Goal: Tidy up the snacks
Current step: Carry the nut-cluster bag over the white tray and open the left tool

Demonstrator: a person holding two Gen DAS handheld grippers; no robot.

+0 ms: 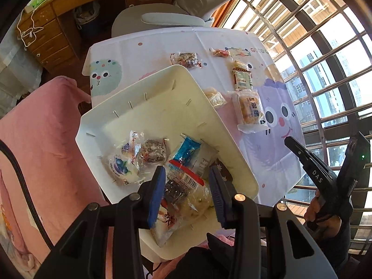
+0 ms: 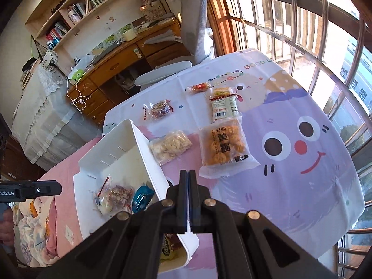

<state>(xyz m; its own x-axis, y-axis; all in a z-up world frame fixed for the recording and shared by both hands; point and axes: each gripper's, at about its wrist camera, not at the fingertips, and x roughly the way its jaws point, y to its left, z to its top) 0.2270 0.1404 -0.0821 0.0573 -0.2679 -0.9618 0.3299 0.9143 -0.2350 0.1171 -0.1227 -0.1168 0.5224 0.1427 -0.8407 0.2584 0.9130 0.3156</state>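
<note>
Here, over a table draped in a cartoon-print cloth [image 2: 290,107], the sorting of snacks is partly done: several wrapped packets already lie in the white bin [image 1: 130,107] at the near edge, while five more wait on the cloth beyond it.

The left gripper [image 1: 187,186] hangs steeply over the bin, its blue pads [image 1: 158,186] set a little apart on either side of a clear packet with a red band and barcode [image 1: 186,179]. Whether the pads actually press on that wrapper cannot be told from this angle.

The right gripper [image 2: 188,197] has its two fingers pressed flat together with nothing between them, tilted down toward the bin's far rim and the loose packets; in the left wrist view it shows at the right, gripped by a person's hand [image 1: 325,211].

Nearest to it lie an orange pack of fried puffs [image 2: 225,148] and a clear bag of pale crisps [image 2: 169,146], the latter just beside the bin wall. Farther back sit a long yellow-and-white packet [image 2: 224,107], a small red sweet [image 2: 198,87] and a clear pack with a red edge [image 2: 160,110].

All look light, crinkly and slippery, with brittle contents likely to crush. A pinch on a sealed end seam seems safer than a squeeze across the middle.
</note>
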